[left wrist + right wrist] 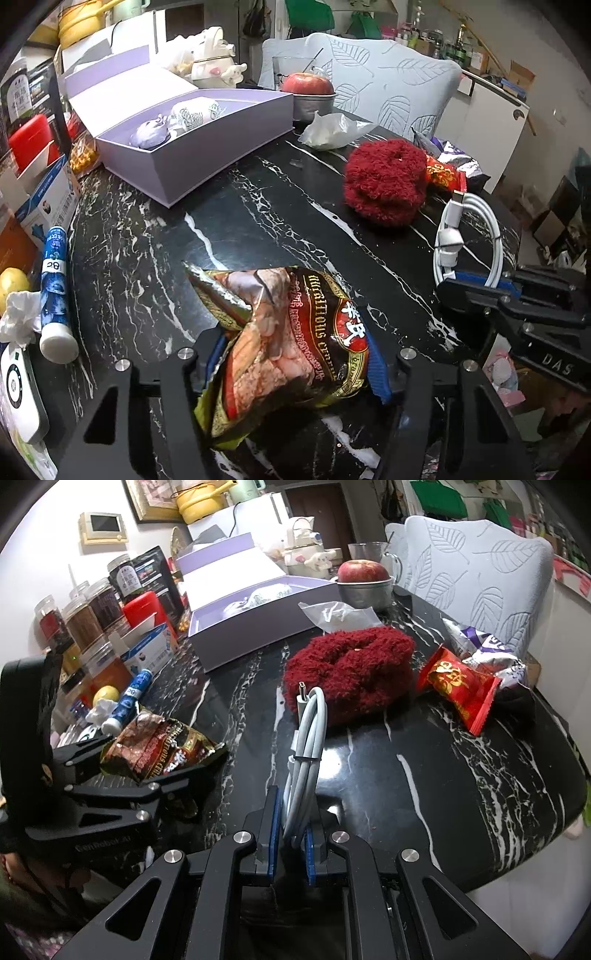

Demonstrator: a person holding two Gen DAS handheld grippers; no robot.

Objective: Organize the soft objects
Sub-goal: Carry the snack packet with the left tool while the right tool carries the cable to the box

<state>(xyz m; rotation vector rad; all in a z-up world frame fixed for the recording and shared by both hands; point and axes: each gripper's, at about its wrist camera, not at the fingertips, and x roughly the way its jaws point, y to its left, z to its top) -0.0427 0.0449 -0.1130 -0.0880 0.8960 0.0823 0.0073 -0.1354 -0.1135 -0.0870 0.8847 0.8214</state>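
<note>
My left gripper (295, 332) is shut on a crumpled brown and red cereal snack bag (288, 339), its blue pads (376, 365) pressing both sides just above the black marble table (147, 240). In the right wrist view the same bag (159, 749) sits between the left gripper's (162, 746) fingers. My right gripper (293, 812) is shut on a coiled white cable (306, 738), held upright. That cable (480, 229) shows at the right of the left view. A fuzzy red soft item (351, 672) lies mid-table. An open lilac box (192, 155) holds small rolled soft items (151, 131).
A red snack packet (458, 686) and a purple-white wrapper (487, 646) lie beyond the red item. A clear plastic bag (332, 129), an apple in a metal tin (308, 85) and a leaf-patterned chair (388, 81) stand at the back. A blue tube (55, 288), jars and boxes crowd the left edge.
</note>
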